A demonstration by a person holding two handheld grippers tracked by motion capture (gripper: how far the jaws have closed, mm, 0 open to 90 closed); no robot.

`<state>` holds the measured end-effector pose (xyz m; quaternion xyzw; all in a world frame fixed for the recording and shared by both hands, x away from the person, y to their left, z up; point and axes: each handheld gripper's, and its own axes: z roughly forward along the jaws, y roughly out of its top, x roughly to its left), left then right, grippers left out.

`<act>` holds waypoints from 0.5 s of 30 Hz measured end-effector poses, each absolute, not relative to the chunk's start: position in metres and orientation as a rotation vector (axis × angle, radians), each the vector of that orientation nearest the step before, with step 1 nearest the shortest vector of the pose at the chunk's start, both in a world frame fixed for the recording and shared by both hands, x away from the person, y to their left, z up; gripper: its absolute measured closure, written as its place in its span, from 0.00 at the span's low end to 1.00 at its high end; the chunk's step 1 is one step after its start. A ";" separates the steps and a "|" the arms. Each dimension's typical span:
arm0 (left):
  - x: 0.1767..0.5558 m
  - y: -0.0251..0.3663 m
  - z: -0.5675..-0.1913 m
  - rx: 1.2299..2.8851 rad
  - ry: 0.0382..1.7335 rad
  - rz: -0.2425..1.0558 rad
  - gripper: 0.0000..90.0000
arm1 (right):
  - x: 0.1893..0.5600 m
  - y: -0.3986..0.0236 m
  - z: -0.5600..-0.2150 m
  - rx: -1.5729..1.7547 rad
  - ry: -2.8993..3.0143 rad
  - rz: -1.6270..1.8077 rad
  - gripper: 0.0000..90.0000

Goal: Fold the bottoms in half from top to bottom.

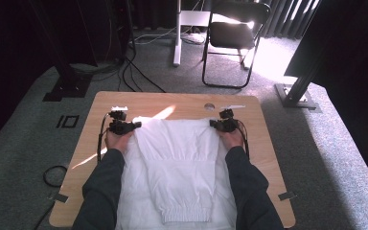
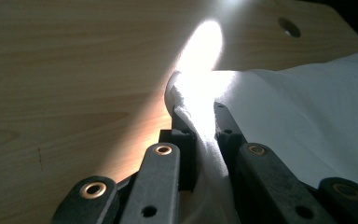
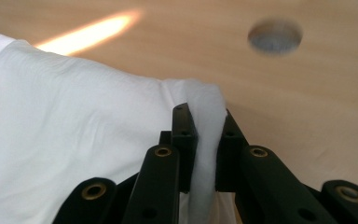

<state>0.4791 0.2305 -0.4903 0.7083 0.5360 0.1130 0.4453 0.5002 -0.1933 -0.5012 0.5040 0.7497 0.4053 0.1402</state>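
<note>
A white garment (image 1: 177, 158) lies spread flat on the wooden counter (image 1: 263, 143), plain and unprinted. Its ribbed, gathered hem sits at the near edge, between the person's forearms. A narrower folded layer runs down its middle over a wider layer beneath. The cloth looks soft and thin, lightly creased, and a streak of sunlight washes out its far left corner.

The left gripper (image 1: 124, 126) has its fingers (image 2: 182, 135) pinched shut on the far left corner of the garment. In the left gripper view the cloth is bunched into a narrow ridge between the two black pads, and the rest fans out to the right of them. The right gripper (image 1: 223, 124) is likewise clamped on the far right corner. In the right gripper view a thick fold of white fabric rises between its fingers (image 3: 184, 140) and rounds over their tips, with the sheet stretching away on their left. Beyond those fingers, a round hole (image 3: 275, 36) is set in the counter.
</note>
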 end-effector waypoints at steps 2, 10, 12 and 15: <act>0.478 0.230 -0.470 1.731 1.285 0.308 0.93 | 0.497 -0.195 -0.481 1.406 2.127 1.207 0.91; 0.452 0.231 -0.418 1.694 1.132 0.376 0.93 | 0.465 -0.207 -0.418 1.189 2.014 1.354 0.91; 0.436 0.234 -0.416 1.704 1.088 0.382 0.93 | 0.452 -0.209 -0.414 1.132 2.024 1.357 0.91; 0.406 0.240 -0.414 1.723 1.029 0.388 0.93 | 0.418 -0.215 -0.410 1.052 2.031 1.391 0.91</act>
